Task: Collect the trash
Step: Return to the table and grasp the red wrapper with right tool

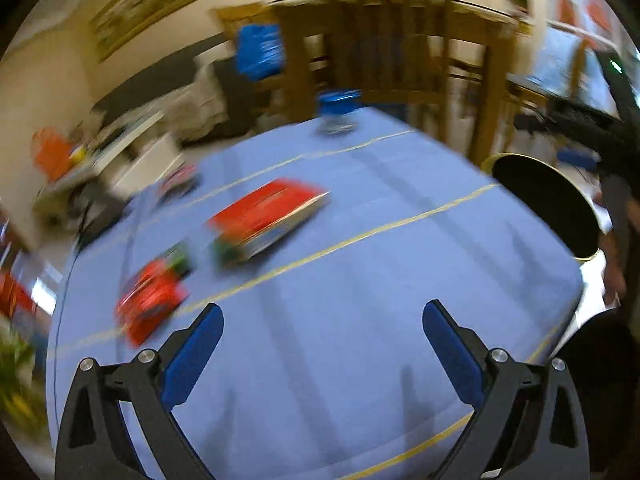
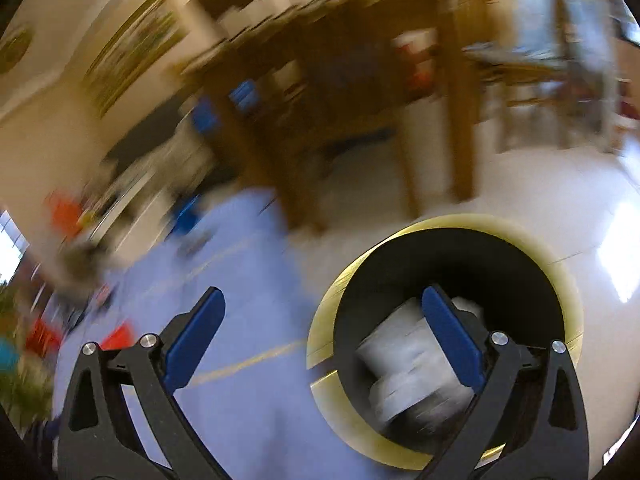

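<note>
My left gripper (image 1: 323,320) is open and empty above a blue tablecloth (image 1: 360,280). On the cloth lie a red box (image 1: 268,216), a crumpled red wrapper (image 1: 150,300), a small packet (image 1: 180,180) and a blue item (image 1: 338,110) at the far edge. A black bin with a yellow rim (image 1: 548,204) stands off the table's right edge. My right gripper (image 2: 323,320) is open and empty over that bin's (image 2: 444,344) left edge. A crumpled white item (image 2: 412,372) lies inside the bin. Both views are motion-blurred.
A wooden chair (image 1: 392,52) stands behind the table. A white cabinet with an orange item (image 1: 52,152) is at the left. The pale floor (image 2: 520,200) surrounds the bin. The right hand-held gripper's dark body (image 1: 600,128) shows at the right.
</note>
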Demonstrator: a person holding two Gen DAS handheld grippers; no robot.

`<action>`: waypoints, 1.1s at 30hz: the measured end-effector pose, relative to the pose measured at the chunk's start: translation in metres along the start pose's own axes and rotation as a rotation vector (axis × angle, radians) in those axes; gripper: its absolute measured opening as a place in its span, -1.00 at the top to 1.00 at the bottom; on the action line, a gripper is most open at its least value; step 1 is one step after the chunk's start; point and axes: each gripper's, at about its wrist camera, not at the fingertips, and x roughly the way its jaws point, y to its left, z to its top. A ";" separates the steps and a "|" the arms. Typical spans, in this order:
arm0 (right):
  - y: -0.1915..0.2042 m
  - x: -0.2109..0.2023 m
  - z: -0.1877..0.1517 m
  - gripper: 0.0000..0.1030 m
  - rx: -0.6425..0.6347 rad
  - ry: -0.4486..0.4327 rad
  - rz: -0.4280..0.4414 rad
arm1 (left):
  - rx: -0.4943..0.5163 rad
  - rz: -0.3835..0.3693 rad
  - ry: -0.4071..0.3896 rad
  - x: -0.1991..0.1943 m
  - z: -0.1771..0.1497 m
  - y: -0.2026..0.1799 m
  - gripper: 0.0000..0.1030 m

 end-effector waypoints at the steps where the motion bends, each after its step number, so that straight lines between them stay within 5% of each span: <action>1: 0.020 0.008 -0.014 -0.89 0.003 0.060 0.087 | -0.027 0.016 0.002 -0.001 -0.005 0.015 -0.87; 4: 0.100 0.032 -0.054 -0.89 -0.070 0.261 0.320 | -0.155 0.085 -0.006 -0.011 -0.024 0.073 -0.87; 7: 0.192 0.032 -0.083 -0.85 -0.293 0.347 0.444 | -0.266 0.135 -0.020 -0.023 -0.042 0.122 -0.87; 11: 0.268 0.042 -0.100 -0.84 -0.359 0.414 0.520 | -0.402 0.205 -0.032 -0.038 -0.066 0.180 -0.87; 15: 0.305 0.075 -0.110 -0.71 -0.339 0.472 0.492 | -0.458 0.266 -0.033 -0.049 -0.078 0.209 -0.87; 23: 0.337 0.118 -0.131 0.08 -0.332 0.568 0.391 | -0.434 0.257 -0.041 -0.050 -0.078 0.209 -0.87; 27: 0.319 0.103 -0.133 0.74 -0.351 0.572 0.419 | -0.418 0.239 -0.042 -0.040 -0.069 0.207 -0.87; 33: 0.249 0.066 -0.119 0.74 -0.315 0.530 0.443 | -0.359 0.199 -0.017 -0.023 -0.042 0.200 -0.87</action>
